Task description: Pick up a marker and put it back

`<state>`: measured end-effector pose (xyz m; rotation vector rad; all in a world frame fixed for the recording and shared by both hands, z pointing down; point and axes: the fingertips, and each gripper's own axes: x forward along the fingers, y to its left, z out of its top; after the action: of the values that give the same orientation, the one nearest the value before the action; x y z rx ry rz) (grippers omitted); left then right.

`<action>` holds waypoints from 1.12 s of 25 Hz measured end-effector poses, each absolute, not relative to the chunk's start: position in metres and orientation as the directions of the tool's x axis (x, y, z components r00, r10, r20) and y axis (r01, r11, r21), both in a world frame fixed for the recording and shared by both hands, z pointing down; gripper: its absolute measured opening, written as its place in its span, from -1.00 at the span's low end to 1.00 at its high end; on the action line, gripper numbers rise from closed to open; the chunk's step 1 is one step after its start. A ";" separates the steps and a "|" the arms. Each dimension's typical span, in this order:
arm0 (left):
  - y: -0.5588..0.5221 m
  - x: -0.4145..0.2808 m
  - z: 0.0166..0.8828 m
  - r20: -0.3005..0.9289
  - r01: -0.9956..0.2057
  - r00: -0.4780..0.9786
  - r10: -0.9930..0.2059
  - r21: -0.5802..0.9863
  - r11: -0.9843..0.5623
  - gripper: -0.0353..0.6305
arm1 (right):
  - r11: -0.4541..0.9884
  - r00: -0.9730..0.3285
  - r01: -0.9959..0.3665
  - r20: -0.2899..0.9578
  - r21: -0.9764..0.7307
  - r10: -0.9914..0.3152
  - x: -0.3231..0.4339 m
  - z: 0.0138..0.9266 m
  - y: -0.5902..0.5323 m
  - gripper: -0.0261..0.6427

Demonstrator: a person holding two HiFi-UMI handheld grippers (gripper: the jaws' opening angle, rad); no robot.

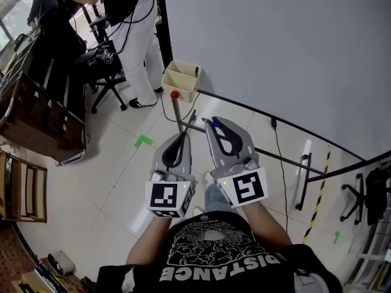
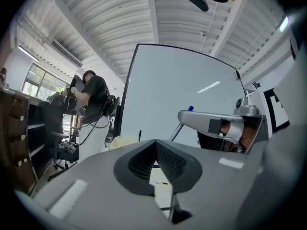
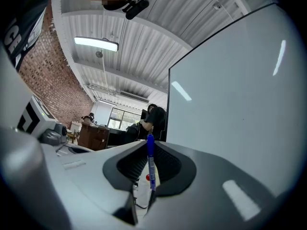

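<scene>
1. Upright white whiteboard panel [image 1: 275, 41] ahead, pale tiled floor [image 1: 122, 182] below.
2. Right gripper [image 3: 149, 147]: jaws clamped on slim blue marker [image 3: 150, 169], which stands upright and pokes above the pads.
3. Left gripper [image 2: 156, 145]: jaws together, nothing between.

Two hand-held grippers are held side by side, both pointing away from the wearer over a pale tiled floor [image 1: 116, 182]. The left hand-held gripper [image 1: 183, 137] sits just beside the right hand-held gripper [image 1: 213, 124], which shows the blue end of a marker [image 1: 215, 126] at its tip. Beyond them a beige bin [image 1: 180, 81] stands at the foot of a whiteboard [image 1: 275, 41]. On the far left is a person in white trousers [image 1: 139, 54].
</scene>
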<state>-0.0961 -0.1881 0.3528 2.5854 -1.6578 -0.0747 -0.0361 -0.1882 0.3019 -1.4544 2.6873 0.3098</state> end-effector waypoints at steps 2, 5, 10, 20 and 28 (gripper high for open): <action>-0.188 -0.096 0.352 -0.007 -0.906 0.415 -0.910 0.091 -0.414 -0.89 | 0.533 -0.550 -0.835 -0.156 0.137 -0.820 -0.036 0.302 -0.187 -0.81; -0.188 -0.099 0.354 -0.004 -0.906 0.412 -0.911 0.103 -0.410 -0.88 | 0.536 -0.552 -0.833 -0.155 0.136 -0.819 -0.038 0.302 -0.188 -0.81; -0.194 -0.103 0.358 0.007 -0.910 0.405 -0.914 0.107 -0.402 -0.88 | 0.543 -0.559 -0.828 -0.147 0.139 -0.816 -0.042 0.306 -0.195 -0.81; -0.212 -0.113 0.358 0.016 -0.910 0.403 -0.915 0.112 -0.399 -0.88 | 0.555 -0.572 -0.820 -0.154 0.142 -0.806 -0.055 0.298 -0.220 -0.81; -0.239 -0.124 0.363 0.032 -0.909 0.405 -0.914 0.120 -0.398 -0.88 | 0.563 -0.583 -0.811 -0.142 0.157 -0.800 -0.071 0.304 -0.256 -0.81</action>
<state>-0.1242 -0.2391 0.3631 2.5317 -1.6512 -0.0597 -0.0713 -0.2558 0.3037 -1.4076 2.7293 0.3174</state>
